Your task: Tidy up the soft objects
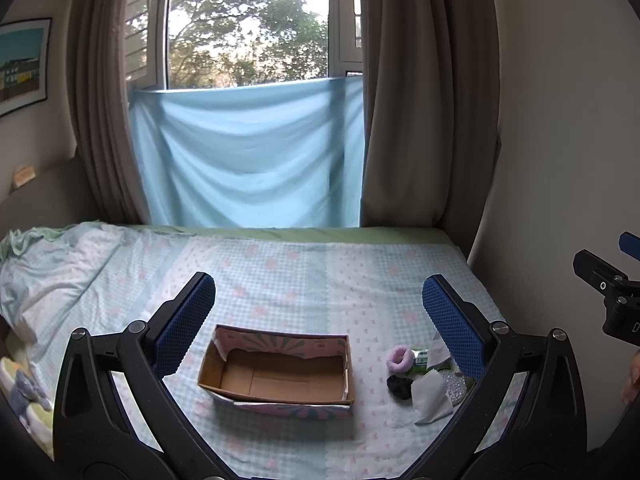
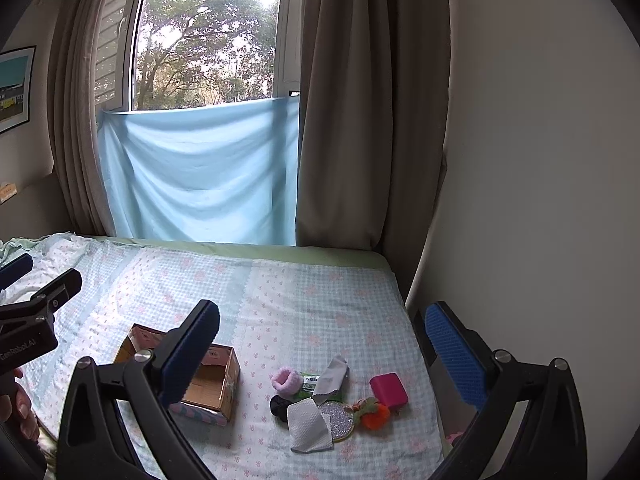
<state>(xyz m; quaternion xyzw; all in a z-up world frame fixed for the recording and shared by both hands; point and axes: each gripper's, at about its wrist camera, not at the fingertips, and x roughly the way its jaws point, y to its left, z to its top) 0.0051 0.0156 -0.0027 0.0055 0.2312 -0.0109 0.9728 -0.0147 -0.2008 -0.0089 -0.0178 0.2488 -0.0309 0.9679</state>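
An open cardboard box (image 1: 280, 372) sits empty on the bed (image 1: 304, 272), also in the right wrist view (image 2: 212, 384). Right of it lies a small pile: a pink fluffy scrunchie (image 2: 286, 380), a black scrunchie (image 2: 279, 406), a white textured cloth (image 2: 308, 424), a grey cloth (image 2: 332, 374), a green packet (image 2: 310, 384), a glittery disc (image 2: 340, 420), an orange pompom (image 2: 376, 416) and a magenta case (image 2: 389, 390). My left gripper (image 1: 319, 320) is open and empty, above the box. My right gripper (image 2: 322, 344) is open and empty, above the pile.
The bed carries a checked floral sheet, with a crumpled quilt (image 1: 52, 276) at the left. Curtains (image 1: 424, 120) and a blue cloth (image 1: 248, 160) hang at the window behind. A wall (image 2: 540, 160) borders the bed on the right.
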